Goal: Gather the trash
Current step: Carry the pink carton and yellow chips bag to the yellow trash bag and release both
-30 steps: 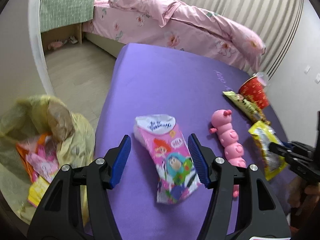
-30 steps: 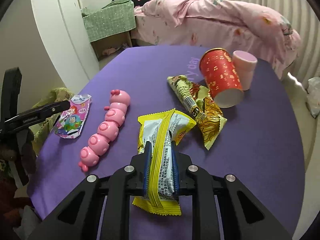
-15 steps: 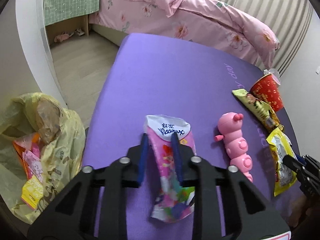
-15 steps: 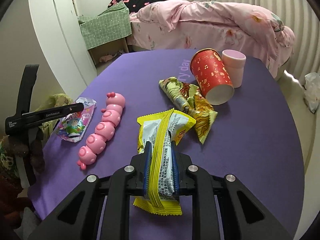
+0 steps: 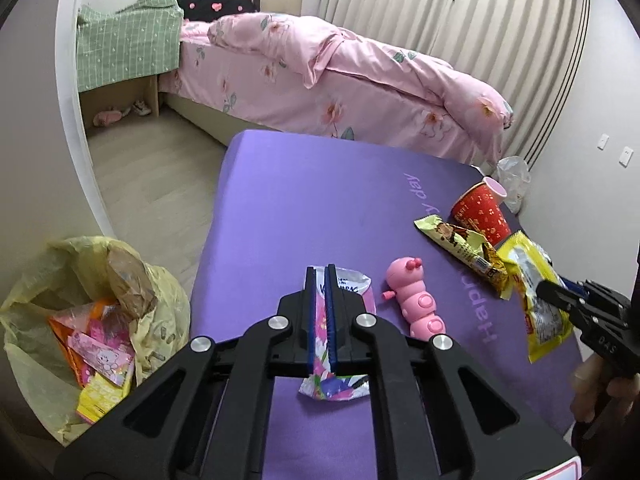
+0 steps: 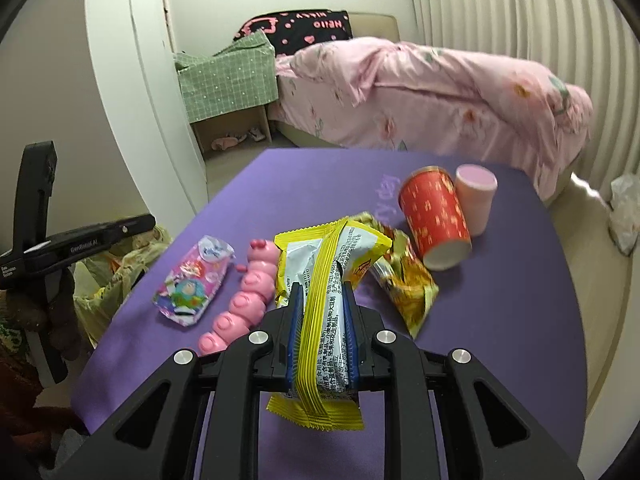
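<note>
Two wrappers are in my grip. My left gripper (image 5: 320,320) has its jaws pinched on the pink packet (image 5: 334,384), at the desk's (image 5: 320,200) near-left edge. My right gripper (image 6: 320,336) clamps the yellow wrapper (image 6: 324,276), held above the desk. Between them lies a pink caterpillar toy (image 5: 416,304); beyond, a gold wrapper (image 5: 460,244) and a tipped red cup (image 6: 434,220). The bin bag (image 5: 52,300) sits on the floor to the left.

Purple mat (image 5: 320,200) — cup (image 5: 482,210), toy (image 5: 416,304), perhaps wrappers (image 5: 460,246)

Toy caterpillar (image 5: 416,308) lies between two wrappers; trash bag (image 5: 92,340) left of table (image 5: 320,208).
</note>
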Demonstrator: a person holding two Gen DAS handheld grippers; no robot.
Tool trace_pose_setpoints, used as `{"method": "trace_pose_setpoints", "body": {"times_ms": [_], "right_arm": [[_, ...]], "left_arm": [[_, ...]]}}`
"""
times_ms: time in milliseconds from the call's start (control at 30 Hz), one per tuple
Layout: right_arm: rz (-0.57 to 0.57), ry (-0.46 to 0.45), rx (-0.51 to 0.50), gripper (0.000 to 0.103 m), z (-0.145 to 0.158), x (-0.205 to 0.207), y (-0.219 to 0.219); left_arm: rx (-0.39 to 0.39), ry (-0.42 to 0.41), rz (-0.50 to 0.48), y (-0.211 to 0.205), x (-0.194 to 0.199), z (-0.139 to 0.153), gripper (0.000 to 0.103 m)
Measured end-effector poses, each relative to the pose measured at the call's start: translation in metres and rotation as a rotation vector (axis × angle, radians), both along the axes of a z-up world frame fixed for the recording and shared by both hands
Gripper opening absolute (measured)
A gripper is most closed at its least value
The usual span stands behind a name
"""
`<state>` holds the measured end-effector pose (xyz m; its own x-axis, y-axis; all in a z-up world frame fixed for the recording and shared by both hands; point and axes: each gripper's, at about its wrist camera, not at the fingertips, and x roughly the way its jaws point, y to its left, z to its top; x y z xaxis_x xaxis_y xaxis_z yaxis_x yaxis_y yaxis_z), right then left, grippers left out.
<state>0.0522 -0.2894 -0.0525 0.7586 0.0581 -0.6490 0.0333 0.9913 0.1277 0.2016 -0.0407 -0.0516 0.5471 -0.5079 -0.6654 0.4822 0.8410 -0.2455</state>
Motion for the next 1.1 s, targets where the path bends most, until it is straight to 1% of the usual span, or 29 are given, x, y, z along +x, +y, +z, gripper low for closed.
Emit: {"method": "trace_pose_setpoints", "body": {"times_ms": [33, 67, 100, 133, 300, 400, 433, 467, 500, 533, 633, 733, 800, 933, 1067, 1100], "right_arm": [[0.002, -0.004, -0.003, 0.018, 0.002, 0.001, 0.001], [0.003, -0.009, -0.006, 0.018, 0.004, 0.001, 0.002], [0.002, -0.012, -0.009, 0.019, 0.005, -0.001, 0.003], [0.0, -0.012, -0.009, 0.018, 0.005, -0.001, 0.003], [-0.025, 0.006, 0.01, 0.018, -0.003, -0.007, -0.009], [-0.05, 0.024, 0.03, 0.018, -0.01, -0.008, -0.018], [-0.057, 0.03, 0.037, 0.019, -0.013, -0.008, -0.021], [-0.061, 0.033, 0.04, 0.018, -0.014, -0.008, -0.022], [-0.064, 0.037, 0.044, 0.018, -0.016, -0.008, -0.023], [-0.066, 0.039, 0.048, 0.019, -0.018, -0.008, -0.024], [-0.062, 0.036, 0.051, 0.018, -0.019, -0.008, -0.023], [-0.051, 0.024, 0.046, 0.019, -0.014, -0.006, -0.02], [-0.038, 0.009, 0.039, 0.019, -0.008, -0.005, -0.015], [0.01, -0.045, 0.009, 0.019, 0.015, 0.001, 0.002], [0.073, -0.104, -0.03, 0.019, 0.04, 0.012, 0.028], [0.089, -0.117, -0.04, 0.019, 0.045, 0.014, 0.035]], "left_arm": [[-0.014, 0.021, -0.006, 0.001, 0.002, -0.003, 0.013], [-0.028, 0.05, -0.016, 0.002, 0.005, -0.008, 0.032], [-0.036, 0.079, -0.021, 0.002, 0.007, -0.016, 0.047], [-0.038, 0.095, -0.022, 0.001, 0.008, -0.021, 0.048], [0.011, 0.153, -0.035, -0.018, 0.013, -0.053, 0.048], [0.036, 0.174, -0.041, -0.028, 0.017, -0.063, 0.048], [0.047, 0.168, -0.041, -0.031, 0.018, -0.064, 0.048], [0.056, 0.152, -0.044, -0.033, 0.018, -0.064, 0.04], [0.065, 0.156, -0.061, -0.037, 0.018, -0.064, 0.02], [0.072, 0.157, -0.063, -0.038, 0.018, -0.066, 0.014], [0.075, 0.135, -0.067, -0.036, 0.012, -0.062, 0.01], [0.056, 0.101, -0.058, -0.025, 0.004, -0.049, 0.009], [0.033, 0.073, -0.04, -0.013, -0.002, -0.034, 0.009], [-0.018, -0.02, 0.023, 0.023, -0.012, 0.006, 0.009], [-0.04, -0.101, 0.1, 0.062, -0.019, 0.04, 0.009], [-0.042, -0.111, 0.117, 0.07, -0.02, 0.044, 0.009]]}}
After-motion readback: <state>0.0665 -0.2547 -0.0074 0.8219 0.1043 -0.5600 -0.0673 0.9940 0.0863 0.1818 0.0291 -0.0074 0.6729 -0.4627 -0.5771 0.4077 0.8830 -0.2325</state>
